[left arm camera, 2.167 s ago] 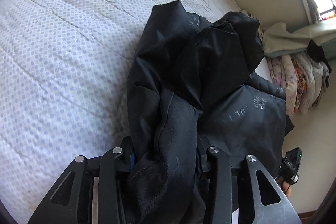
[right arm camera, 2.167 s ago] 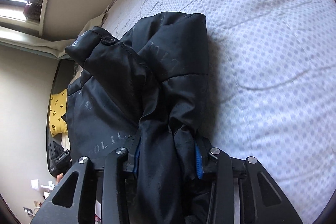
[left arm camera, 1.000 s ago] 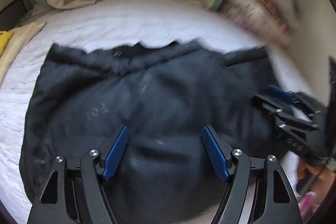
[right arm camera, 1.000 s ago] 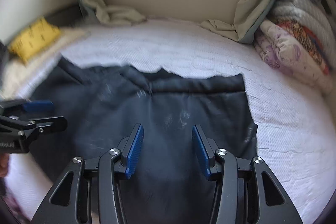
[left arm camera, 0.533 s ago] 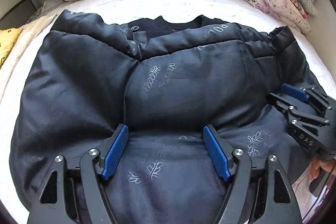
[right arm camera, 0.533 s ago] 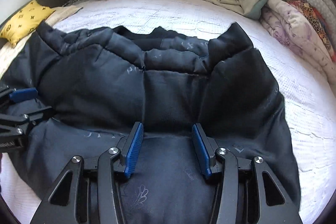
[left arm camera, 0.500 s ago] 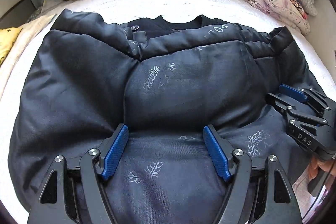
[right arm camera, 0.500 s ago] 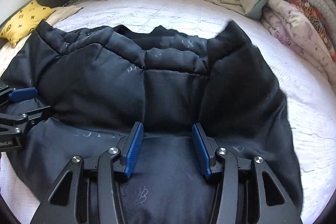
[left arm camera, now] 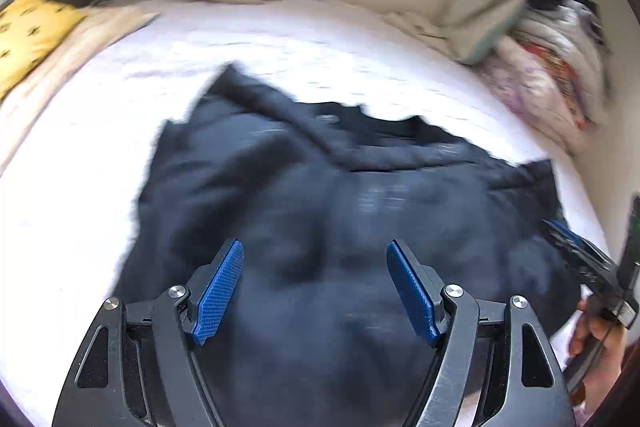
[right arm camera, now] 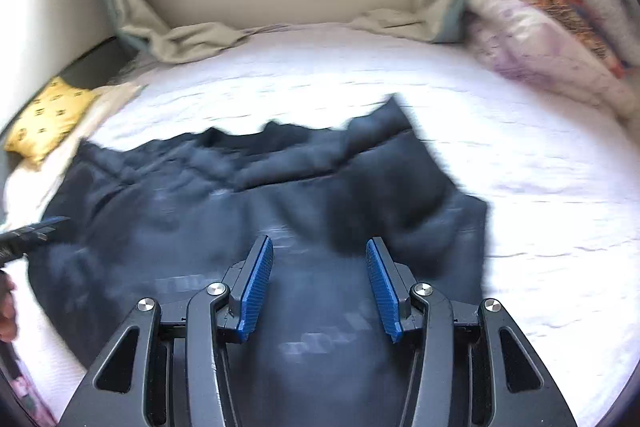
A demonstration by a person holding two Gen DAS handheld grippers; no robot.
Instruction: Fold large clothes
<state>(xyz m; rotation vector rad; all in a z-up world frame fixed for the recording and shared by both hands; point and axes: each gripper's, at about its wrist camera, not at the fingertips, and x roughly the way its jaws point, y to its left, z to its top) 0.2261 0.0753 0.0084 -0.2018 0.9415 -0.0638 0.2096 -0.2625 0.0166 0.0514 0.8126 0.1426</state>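
**Left wrist view: dark jacket spread on bed, both tongs empty**

Left gripper hovers over the black padded jacket, jaws wide apart, nothing between the pads. Right gripper above the same jacket, jaws partly open, gripping nothing. Jacket lies on the white bedcover, collar toward the far wall. Frames blurred. Yellow cushion at left, folded quilts at right.

I saw a bed under a white quilted cover. A dark padded jacket lay spread on its near middle, blurred in both views. A yellow patterned cushion sat at the far left edge, folded blankets were stacked at the far right, and beige curtain cloth bunched along the far side.
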